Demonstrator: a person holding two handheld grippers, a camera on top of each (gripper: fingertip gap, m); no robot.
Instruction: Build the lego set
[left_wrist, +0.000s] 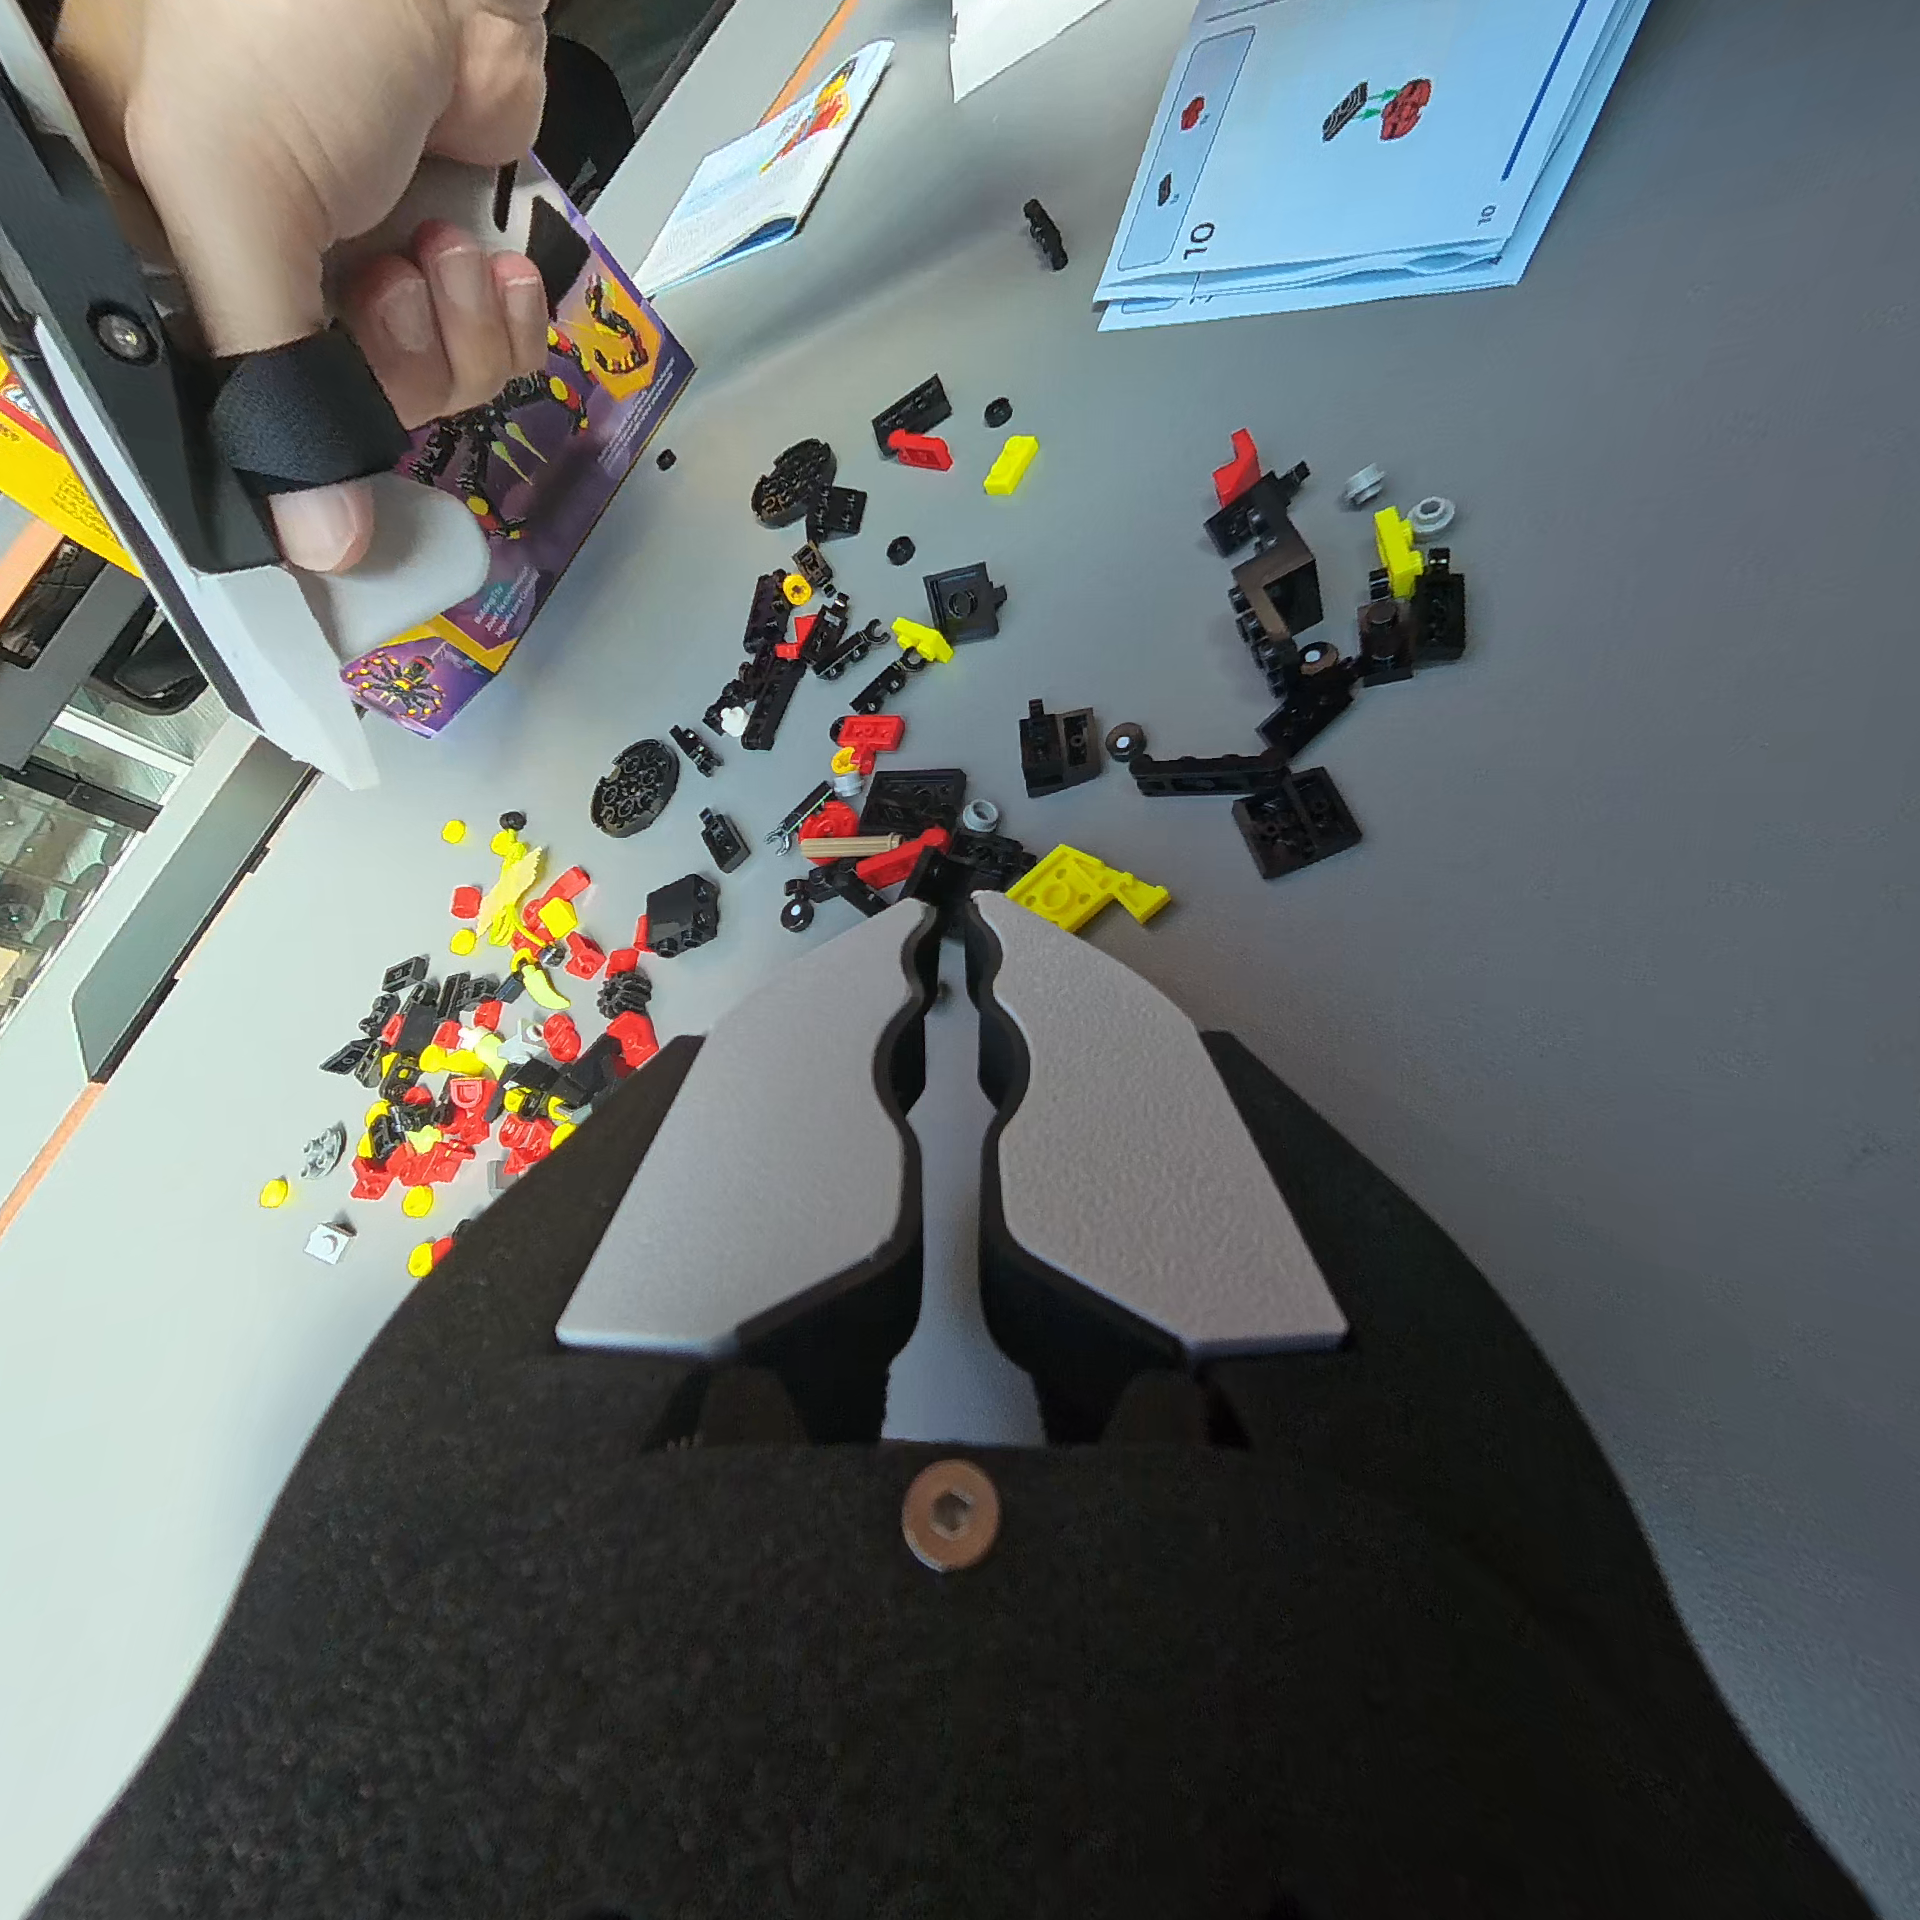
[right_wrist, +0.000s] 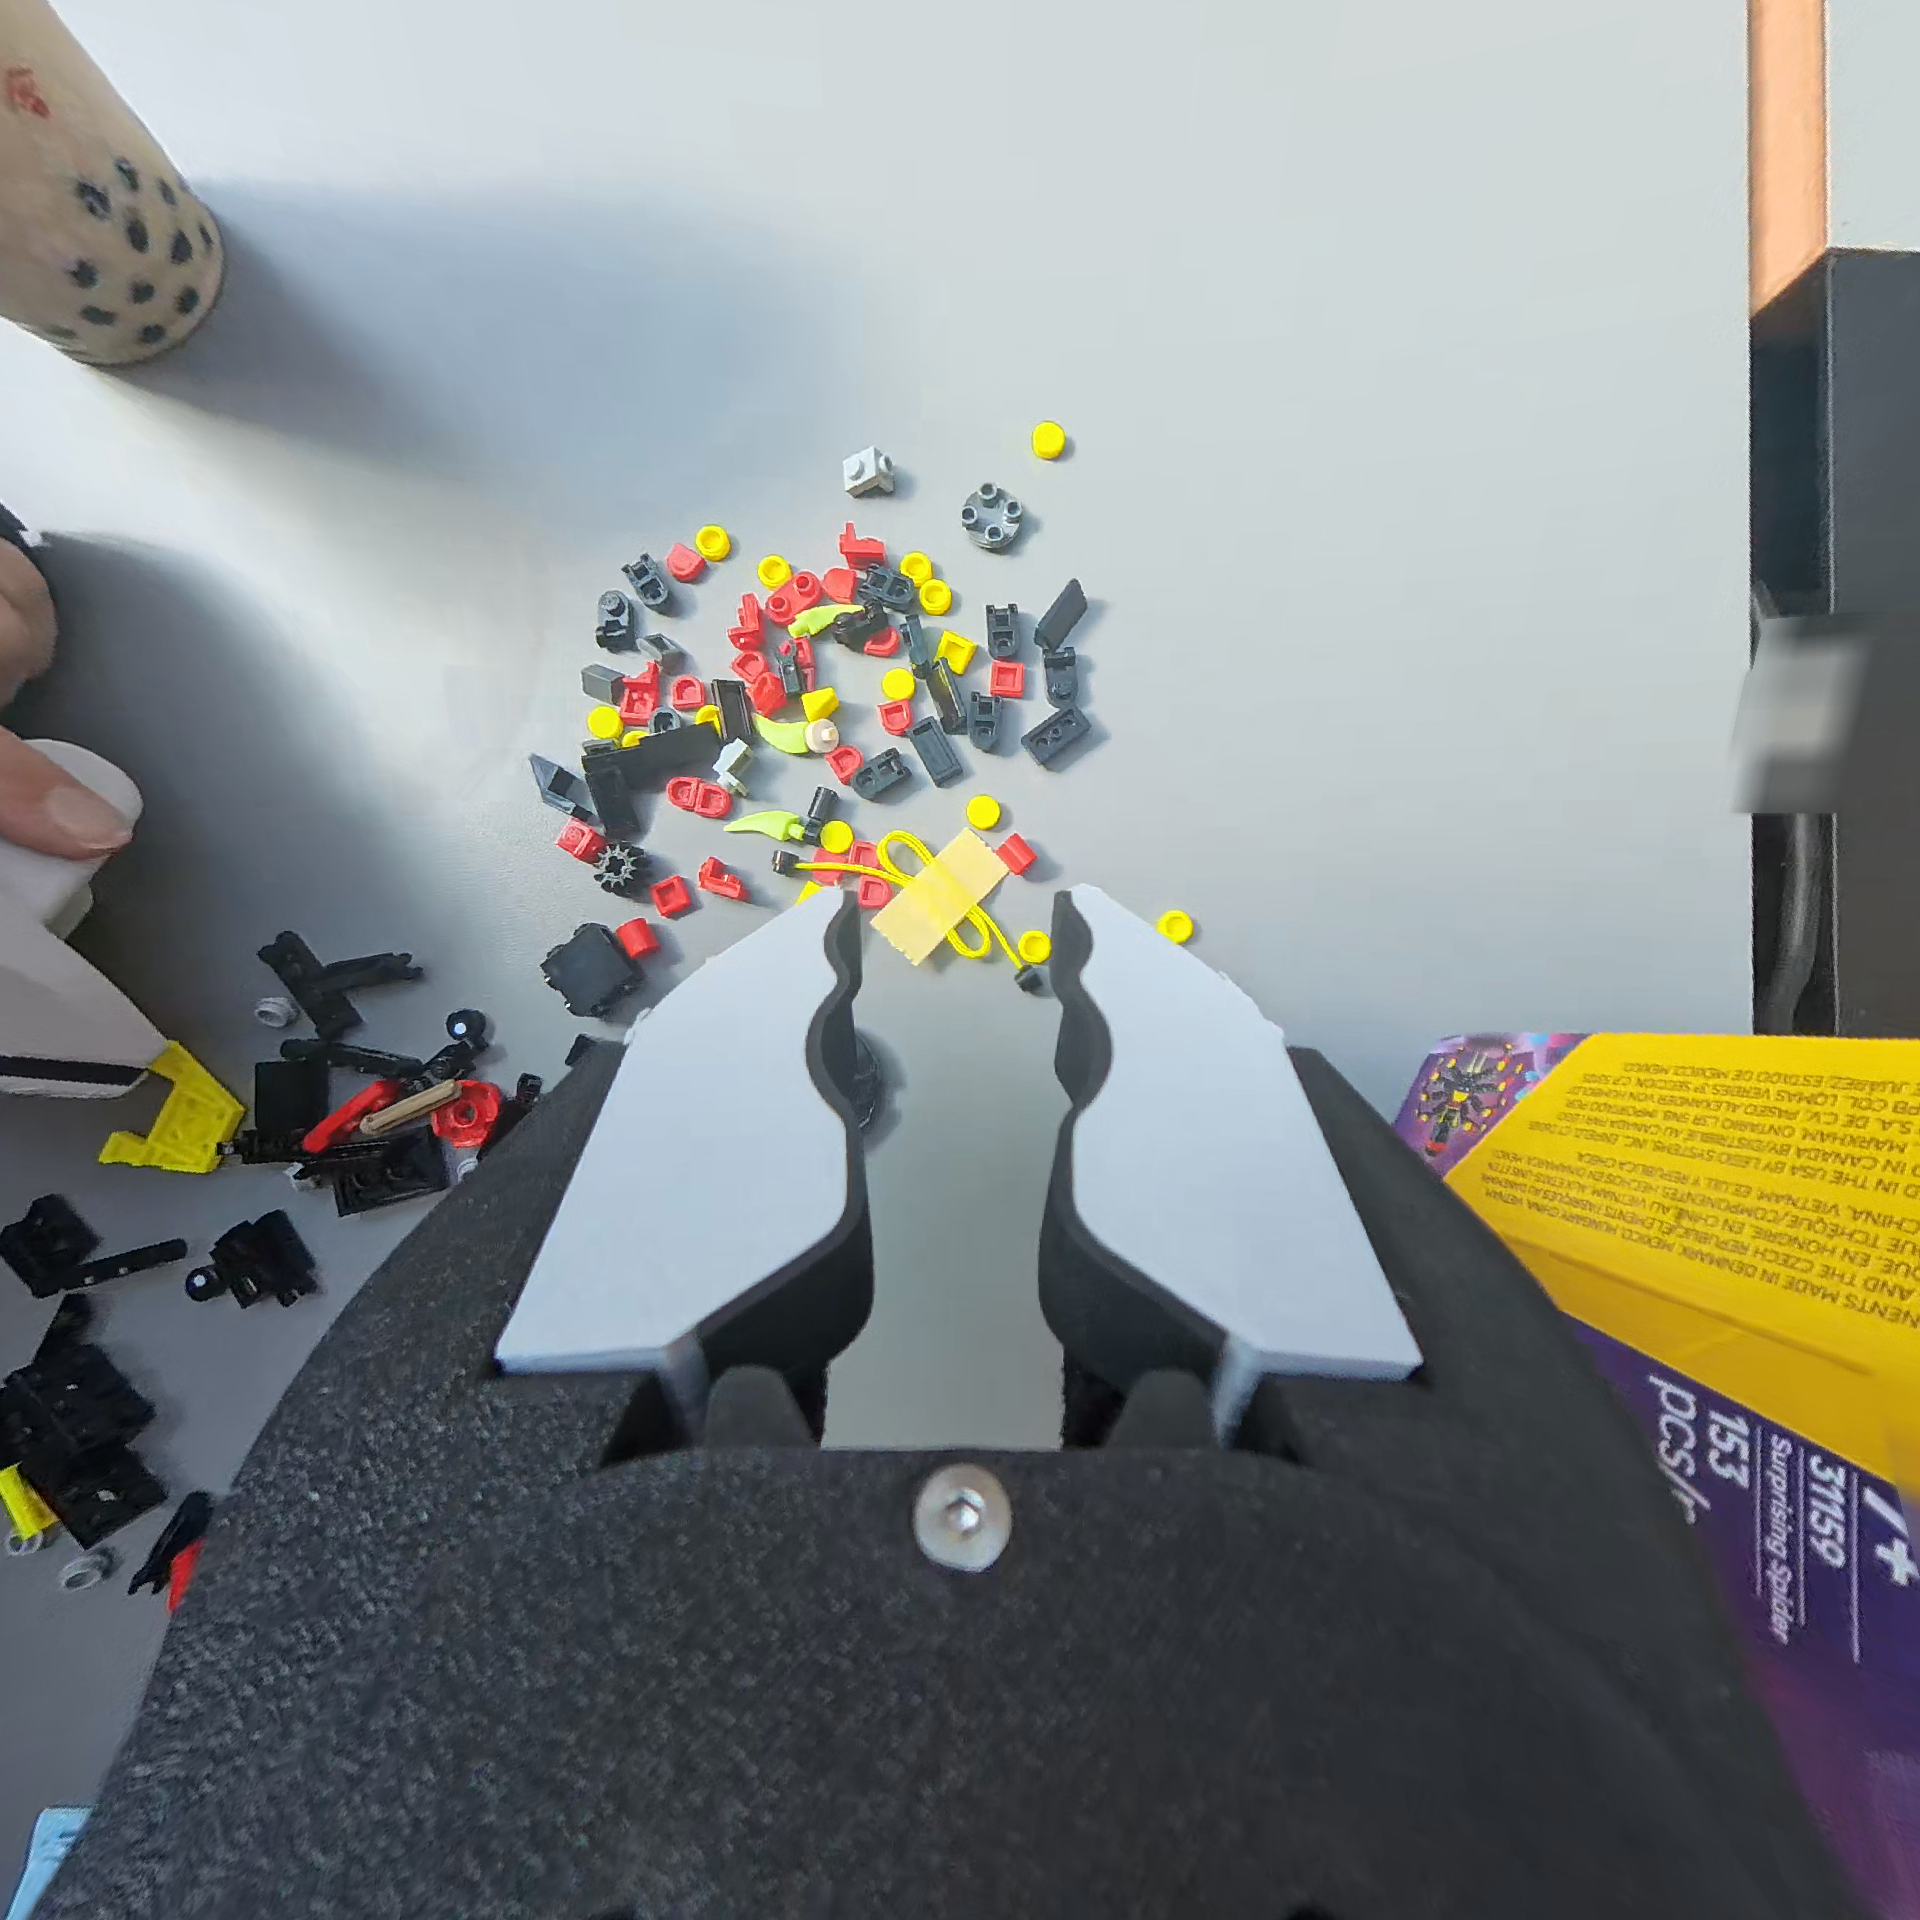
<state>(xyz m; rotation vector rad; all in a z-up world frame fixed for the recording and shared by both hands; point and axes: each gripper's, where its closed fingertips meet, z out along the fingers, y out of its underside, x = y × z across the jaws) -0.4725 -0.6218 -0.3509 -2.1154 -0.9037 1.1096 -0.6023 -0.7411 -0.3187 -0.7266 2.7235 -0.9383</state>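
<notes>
Loose Lego pieces lie on the grey table in black, red and yellow. A small-parts pile is on the left, with larger black pieces in the middle. A part-built black assembly is on the right. My left gripper is nearly closed, pinching a small black piece next to a yellow wedge plate. My right gripper is open and empty, just short of a taped yellow string at the near edge of the small-parts pile. A hand holds the right gripper in the left wrist view.
An open instruction booklet lies at the far right, and a second booklet lies beyond the pieces. The purple and yellow set box is beside my right gripper. A spotted cup stands far left. A black object stands at the table's right edge. The tips of one gripper are about 20 cm away from the tips of the other. From the left gripper's tips to the spotted cup is close to 20 cm.
</notes>
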